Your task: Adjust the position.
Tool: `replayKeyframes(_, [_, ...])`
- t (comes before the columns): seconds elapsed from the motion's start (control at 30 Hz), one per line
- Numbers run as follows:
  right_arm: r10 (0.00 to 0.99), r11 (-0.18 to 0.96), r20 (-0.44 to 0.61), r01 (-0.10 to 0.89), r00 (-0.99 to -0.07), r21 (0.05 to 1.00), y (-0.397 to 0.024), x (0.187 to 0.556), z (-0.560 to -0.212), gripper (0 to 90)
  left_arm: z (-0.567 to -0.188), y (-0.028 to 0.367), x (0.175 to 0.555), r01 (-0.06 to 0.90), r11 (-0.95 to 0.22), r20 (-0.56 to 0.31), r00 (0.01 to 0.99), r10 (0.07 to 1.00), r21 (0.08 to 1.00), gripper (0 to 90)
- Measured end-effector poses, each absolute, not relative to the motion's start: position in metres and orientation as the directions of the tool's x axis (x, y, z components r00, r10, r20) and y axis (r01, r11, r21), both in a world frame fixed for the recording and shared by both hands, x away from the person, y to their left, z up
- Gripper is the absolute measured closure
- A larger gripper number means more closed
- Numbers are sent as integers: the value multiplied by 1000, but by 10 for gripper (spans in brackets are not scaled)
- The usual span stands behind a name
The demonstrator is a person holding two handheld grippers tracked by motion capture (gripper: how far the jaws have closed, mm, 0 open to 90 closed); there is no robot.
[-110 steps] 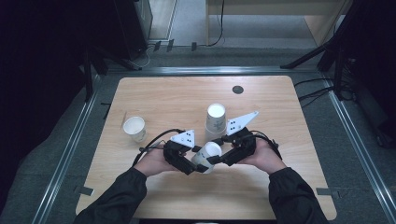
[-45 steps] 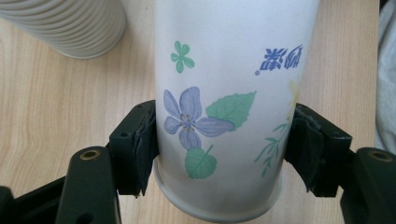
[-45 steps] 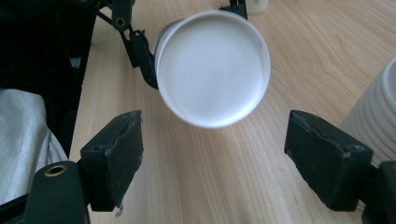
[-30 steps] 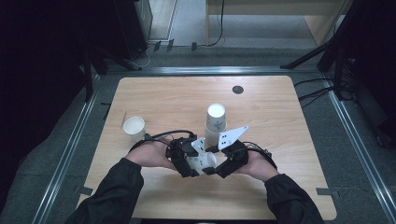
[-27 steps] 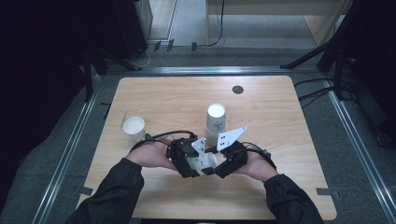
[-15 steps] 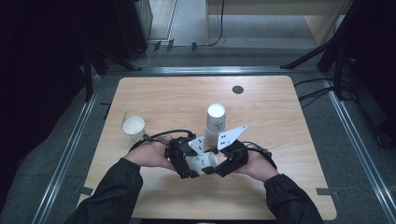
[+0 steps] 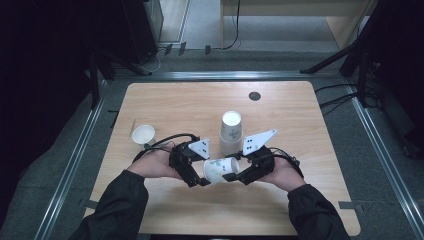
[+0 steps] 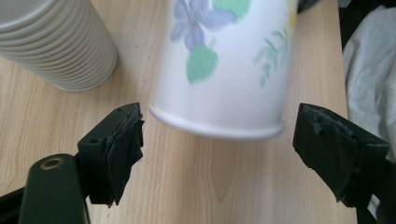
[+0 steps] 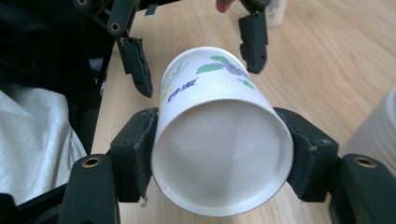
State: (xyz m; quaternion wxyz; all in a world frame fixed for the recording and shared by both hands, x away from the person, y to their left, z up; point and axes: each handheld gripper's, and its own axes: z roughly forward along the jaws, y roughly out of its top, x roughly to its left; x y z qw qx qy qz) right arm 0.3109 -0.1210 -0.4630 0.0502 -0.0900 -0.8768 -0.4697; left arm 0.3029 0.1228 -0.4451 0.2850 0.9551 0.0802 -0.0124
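We had the flowered paper cup [image 7: 220, 169] lying on its side just above the surface [image 7: 300, 107], near the front edge, passed across to our right tool [image 7: 234, 176], whose pads gripped its rim end. Our left tool [image 7: 202, 175] had just been opening and stood spread clear of the cup's base. Earlier the left tool held it. Adding it to the stack of cups [image 7: 230, 132] remained, as did the single cup [image 7: 143, 135].
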Motion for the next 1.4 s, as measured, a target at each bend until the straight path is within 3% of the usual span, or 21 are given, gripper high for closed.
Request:
replayKeyframes(0.43, [100, 509, 216, 236, -971, 828, -129, 317, -453, 348, -451, 143, 305, 225, -684, -108, 972, 210, 694, 132])
replayKeyframes(0.63, [95, 504, 225, 241, -970, 829, -130, 319, -450, 348, -460, 136, 304, 247, -678, -151, 968, 198, 693, 132])
replayKeyframes(0.77, [84, 492, 227, 239, -970, 837, -128, 319, -447, 348, -461, 132, 300, 214, -676, -108, 975, 196, 705, 132])
replayKeyframes(1.07, [58, 483, 232, 231, -971, 845, -123, 317, -445, 347, -458, 130, 299, 204, -607, -129, 978, 165, 768, 152])
replayKeyframes(1.4, [51, 487, 242, 236, -969, 841, -118, 316, -448, 351, -457, 131, 299, 222, -632, -145, 974, 173, 742, 255])
